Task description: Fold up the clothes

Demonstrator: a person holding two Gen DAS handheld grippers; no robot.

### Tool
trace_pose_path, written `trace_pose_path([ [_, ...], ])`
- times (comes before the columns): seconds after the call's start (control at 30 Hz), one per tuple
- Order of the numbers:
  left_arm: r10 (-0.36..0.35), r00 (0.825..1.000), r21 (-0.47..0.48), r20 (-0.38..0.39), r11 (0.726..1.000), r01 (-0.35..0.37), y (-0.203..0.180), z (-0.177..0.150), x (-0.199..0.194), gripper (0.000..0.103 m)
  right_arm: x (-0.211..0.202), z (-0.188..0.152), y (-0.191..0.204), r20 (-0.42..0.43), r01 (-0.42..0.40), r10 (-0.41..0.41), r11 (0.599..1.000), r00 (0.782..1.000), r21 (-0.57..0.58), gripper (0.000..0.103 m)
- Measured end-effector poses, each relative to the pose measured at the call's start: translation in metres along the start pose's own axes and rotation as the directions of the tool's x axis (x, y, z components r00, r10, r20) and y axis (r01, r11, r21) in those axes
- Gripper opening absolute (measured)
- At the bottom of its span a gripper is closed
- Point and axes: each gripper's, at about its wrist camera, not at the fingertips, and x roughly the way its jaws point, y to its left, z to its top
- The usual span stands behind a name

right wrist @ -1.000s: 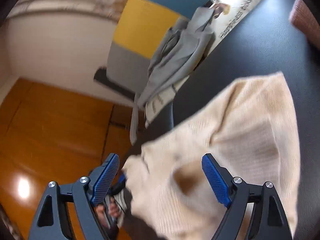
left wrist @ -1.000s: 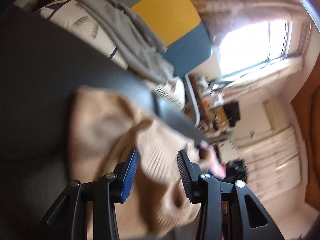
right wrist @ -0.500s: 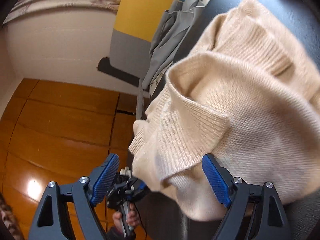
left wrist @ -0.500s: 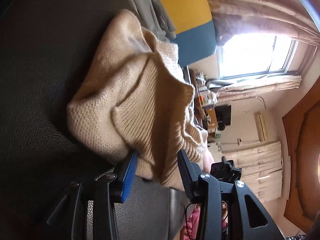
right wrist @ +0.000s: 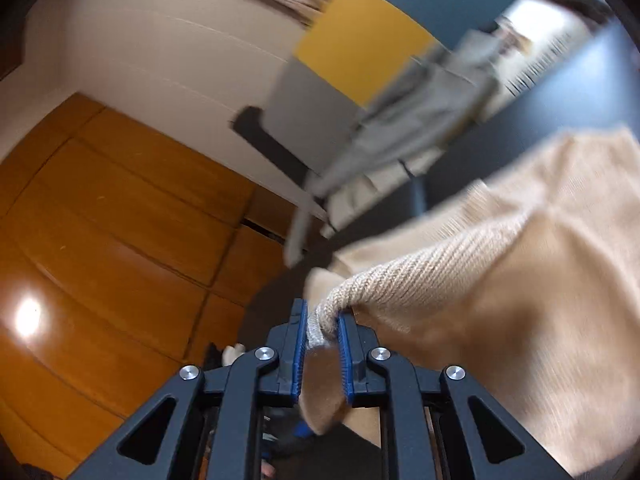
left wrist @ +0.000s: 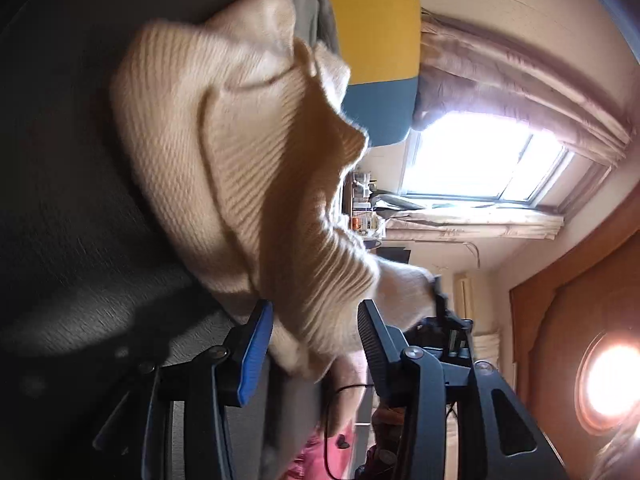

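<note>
Right gripper [right wrist: 322,326]: jaws clenched on ribbed edge of beige knit sweater [right wrist: 500,280]. Left gripper [left wrist: 316,320]: jaws released, sweater fabric hanging between them, apparently ungripped. Sweater bunched on dark surface [left wrist: 60,220]; grey garment [right wrist: 420,128] beyond.

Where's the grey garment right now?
The grey garment hangs in the upper middle of the right wrist view, beyond the sweater and the dark surface, against the yellow-and-blue panel.

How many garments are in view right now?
2: the beige sweater on the dark surface, pinched by the right gripper, and a grey garment draped behind it. More may be hidden.
</note>
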Motion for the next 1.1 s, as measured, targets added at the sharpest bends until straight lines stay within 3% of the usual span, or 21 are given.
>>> trace_pose_path([
  [0.07, 0.006, 1.000, 0.023, 0.009, 1.000, -0.006, -0.004, -0.004, 0.001, 0.045, 0.000, 0.001, 0.005, -0.032, -0.022, 0.022, 1.000, 0.999, -0.020, 0.025],
  [0.13, -0.001, 1.000, 0.019, -0.001, 1.000, 0.001, -0.001, -0.006, -0.001, 0.047, -0.006, -0.005, 0.004, -0.046, 0.019, -0.021, 0.999, 0.999, -0.042, 0.047],
  [0.27, -0.004, 1.000, 0.021, -0.003, 1.000, 0.005, 0.002, -0.008, -0.010, 0.048, -0.018, -0.028, -0.017, -0.057, 0.070, -0.070, 0.998, 0.996, 0.005, 0.049],
  [0.3, 0.002, 1.000, 0.025, -0.002, 1.000, -0.002, 0.002, -0.008, -0.014, 0.048, -0.021, -0.035, -0.025, -0.051, 0.082, -0.080, 0.996, 0.995, 0.039, 0.055],
  [0.33, 0.007, 1.000, 0.030, -0.001, 1.000, -0.007, 0.002, -0.009, -0.018, 0.048, -0.024, -0.042, -0.033, -0.046, 0.093, -0.090, 0.993, 0.995, 0.073, 0.070],
  [0.37, 0.010, 1.000, 0.031, -0.007, 0.999, -0.009, 0.002, -0.010, -0.020, 0.048, -0.026, -0.049, -0.039, -0.044, 0.089, -0.085, 0.991, 0.995, 0.103, 0.076],
  [0.53, 0.026, 0.999, 0.037, -0.018, 0.999, -0.025, 0.003, -0.018, -0.036, 0.048, -0.020, -0.059, -0.067, 0.024, 0.080, -0.086, 0.979, 0.996, 0.186, 0.076],
  [0.6, 0.029, 0.999, 0.035, -0.028, 0.999, -0.028, 0.002, -0.020, -0.037, 0.049, -0.011, -0.058, -0.073, 0.009, 0.102, -0.107, 0.968, 0.994, 0.231, 0.076],
  [0.7, 0.026, 0.999, 0.038, -0.031, 0.999, -0.024, 0.001, -0.024, -0.039, 0.049, 0.005, -0.050, -0.068, 0.039, 0.119, -0.128, 0.974, 0.991, 0.193, 0.076],
  [0.73, 0.008, 1.000, 0.027, -0.029, 1.000, -0.007, 0.002, -0.026, -0.038, 0.049, 0.011, -0.047, -0.066, 0.047, 0.125, -0.135, 0.976, 0.990, 0.180, 0.060],
  [0.77, -0.008, 1.000, 0.016, -0.026, 1.000, 0.009, 0.002, -0.027, -0.037, 0.049, 0.017, -0.045, -0.064, 0.031, 0.131, -0.138, 0.978, 0.990, 0.164, 0.017],
  [0.8, -0.012, 1.000, 0.009, -0.021, 1.000, 0.012, 0.002, -0.029, -0.035, 0.049, 0.023, -0.042, -0.061, 0.015, 0.138, -0.142, 0.979, 0.990, 0.149, 0.004],
  [0.87, -0.030, 1.000, -0.001, -0.005, 1.000, 0.030, -0.004, -0.026, -0.026, 0.049, 0.035, -0.036, -0.057, -0.020, 0.156, -0.155, 0.978, 0.988, 0.135, 0.005],
  [1.1, -0.027, 0.997, -0.035, 0.074, 0.999, 0.030, -0.001, -0.022, -0.031, 0.050, 0.013, 0.004, -0.023, 0.097, -0.004, -0.007, 0.994, 0.995, 0.110, 0.005],
])
